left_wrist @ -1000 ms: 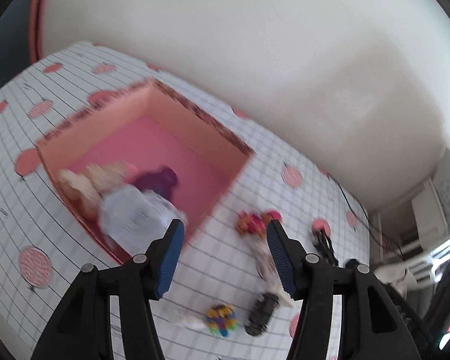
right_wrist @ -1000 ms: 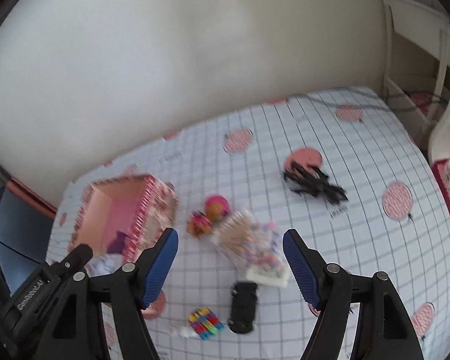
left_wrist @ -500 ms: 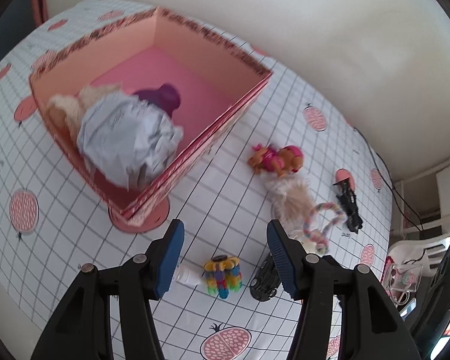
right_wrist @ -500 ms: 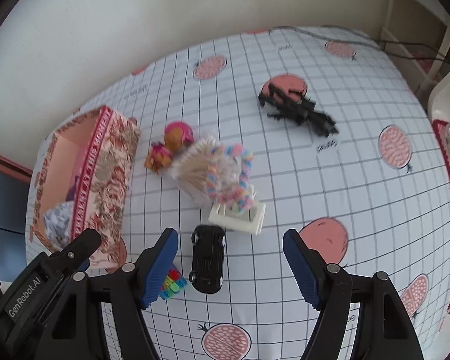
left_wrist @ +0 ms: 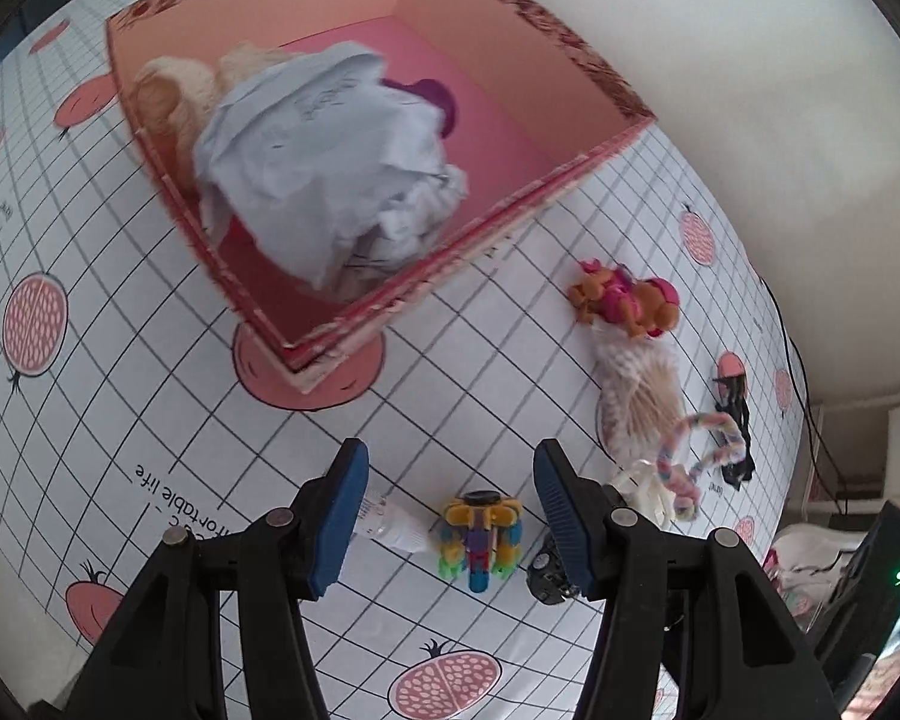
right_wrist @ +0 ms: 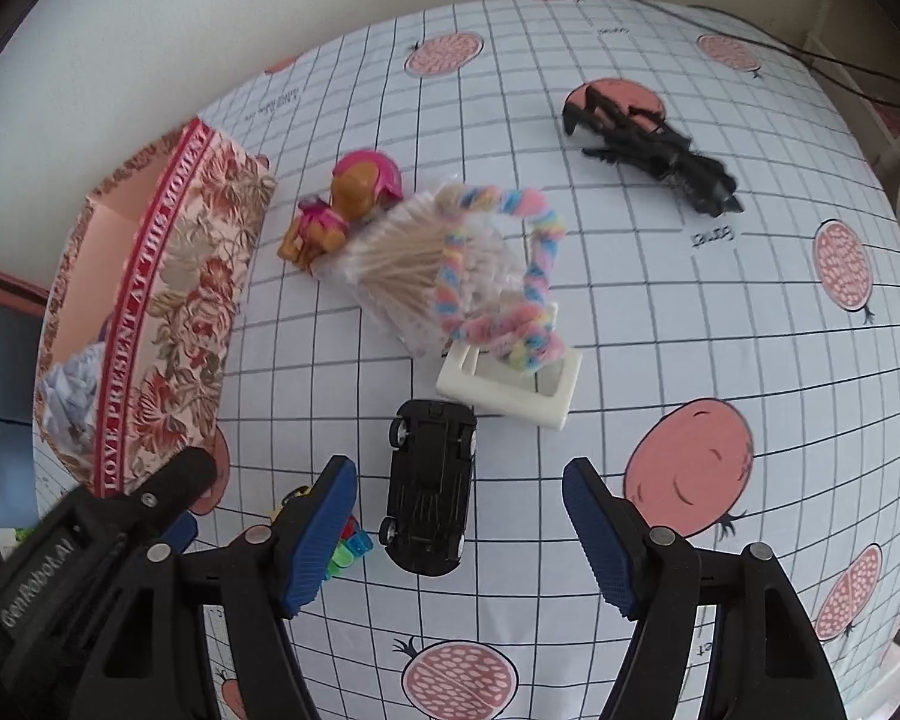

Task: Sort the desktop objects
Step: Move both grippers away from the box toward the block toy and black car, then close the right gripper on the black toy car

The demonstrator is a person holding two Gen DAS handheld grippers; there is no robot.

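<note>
Below, the black toy car (right_wrist: 429, 483) lies lengthwise between the right tool's (right_wrist: 459, 531) spread, narrowing jaws, untouched.

place: home | evidence: pomegranate-print tablecloth (right_wrist: 660, 324), toy car (right_wrist: 429, 483), gift box (left_wrist: 510, 96)

The black toy car (right_wrist: 429, 483) lies overturned on the tabletop (right_wrist: 660, 324). Beyond it sits a white frame (right_wrist: 510, 390); left stands the floral box (right_wrist: 168, 312). The right tongs (right_wrist: 459, 531) straddle the car, jaws just narrowing, untouching.
</note>
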